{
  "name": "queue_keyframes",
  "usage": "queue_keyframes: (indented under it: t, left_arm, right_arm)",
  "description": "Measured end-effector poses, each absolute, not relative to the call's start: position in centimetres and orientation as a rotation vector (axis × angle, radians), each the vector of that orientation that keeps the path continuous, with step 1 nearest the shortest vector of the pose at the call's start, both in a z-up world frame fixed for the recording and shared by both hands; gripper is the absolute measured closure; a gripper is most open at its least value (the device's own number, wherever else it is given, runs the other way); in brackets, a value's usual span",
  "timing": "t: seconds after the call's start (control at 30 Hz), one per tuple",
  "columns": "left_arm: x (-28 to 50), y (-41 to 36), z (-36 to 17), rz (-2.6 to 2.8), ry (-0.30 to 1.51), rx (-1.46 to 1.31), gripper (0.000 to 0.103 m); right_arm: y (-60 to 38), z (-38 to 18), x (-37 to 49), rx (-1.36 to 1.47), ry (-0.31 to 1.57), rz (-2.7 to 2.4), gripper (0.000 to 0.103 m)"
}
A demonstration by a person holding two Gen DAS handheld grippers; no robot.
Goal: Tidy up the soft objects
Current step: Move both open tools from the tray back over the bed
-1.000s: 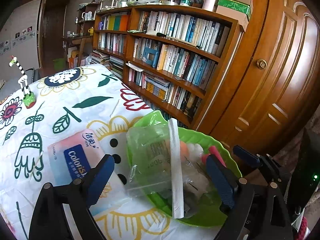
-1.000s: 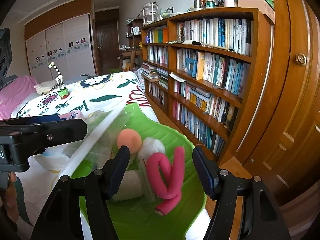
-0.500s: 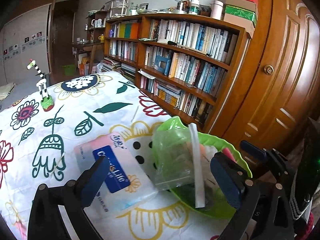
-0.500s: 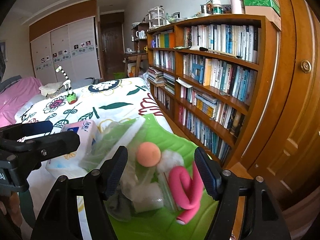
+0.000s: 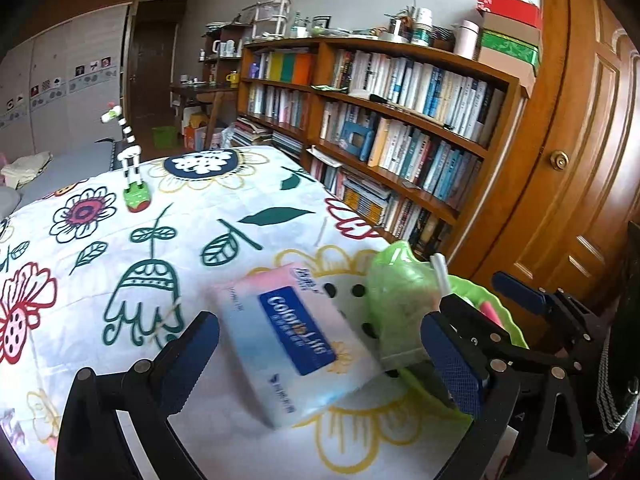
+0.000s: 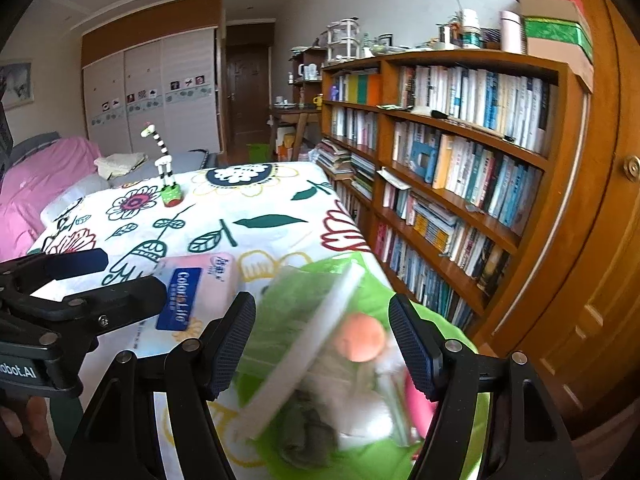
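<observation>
Likely light, squashy and slick-wrapped tissue pack [image 5: 294, 338] near table's [image 5: 120, 264] right edge, best pinched across short sides; left tool [image 5: 320, 356] and right tool [image 6: 322, 344] both released, empty

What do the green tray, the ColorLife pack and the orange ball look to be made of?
Green leaf-shaped tray: likely glossy moulded plastic, its rim catching light. Pink-and-blue ColorLife tissue pack: thin printed plastic film over a soft block, with a faint sheen. Small orange ball: matte, perhaps foam or sponge; motion blur leaves this uncertain.
</observation>
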State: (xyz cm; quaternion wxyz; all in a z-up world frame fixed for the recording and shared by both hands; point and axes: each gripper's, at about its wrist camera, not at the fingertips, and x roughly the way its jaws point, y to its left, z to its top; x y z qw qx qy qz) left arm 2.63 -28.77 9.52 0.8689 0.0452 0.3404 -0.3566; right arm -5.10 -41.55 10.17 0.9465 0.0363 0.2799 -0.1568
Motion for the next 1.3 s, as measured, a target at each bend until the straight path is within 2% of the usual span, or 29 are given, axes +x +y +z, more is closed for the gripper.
queue_keyframes:
  t: [0.67, 1.3]
  left_arm:
    - [6.1, -19.7, 8.7, -0.599, 0.718, 0.004, 0.000]
    - [7.7, -2.2, 6.0, -0.266, 0.772, -0.125, 0.000]
  right_arm:
    - [-33.8, 10.7, 0.5, 0.039, 0.598, -0.140, 0.033]
    - [-26.5, 8.4, 2.8, 0.015, 0.651, 0.027, 0.033]
